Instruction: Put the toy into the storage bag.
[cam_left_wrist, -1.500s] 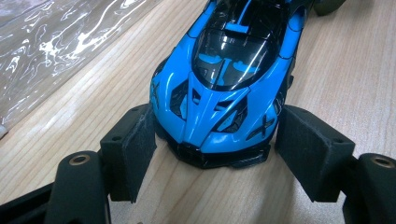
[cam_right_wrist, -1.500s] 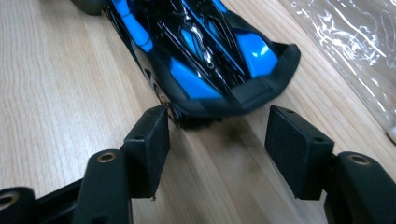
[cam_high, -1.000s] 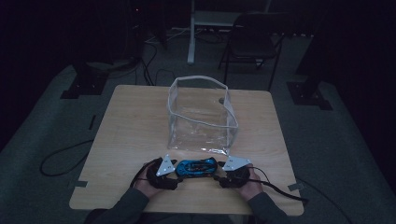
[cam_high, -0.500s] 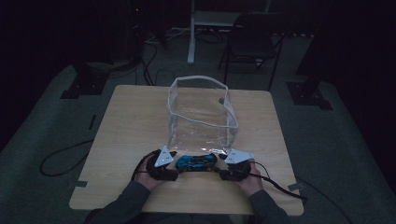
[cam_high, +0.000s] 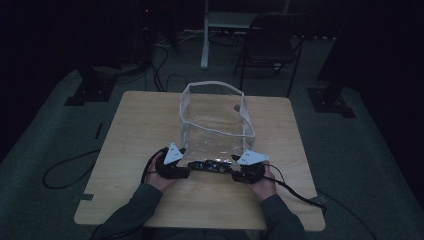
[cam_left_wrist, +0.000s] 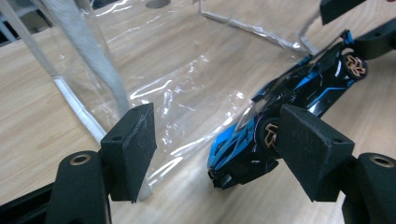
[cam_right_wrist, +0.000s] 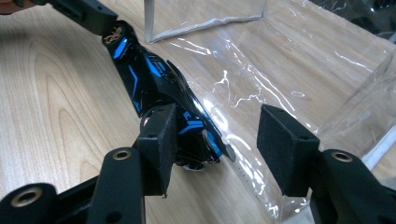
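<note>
Toy car, black and blue, lies between the two grippers at the table's near edge, long axis running left–right across it, just before the clear bag's open mouth; bag appears empty, though the view is dim. Left gripper spread, one pad touching the car's wheel. Right gripper has just been closing, one pad against the car's other end, the other pad clear.

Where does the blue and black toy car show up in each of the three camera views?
High view: toy car lies low at centre, between the two grippers.
Left gripper view: toy car runs from lower centre to upper right.
Right gripper view: toy car runs from upper left to lower centre.
Shared landmark: the clear plastic bag right beside the car.
</note>
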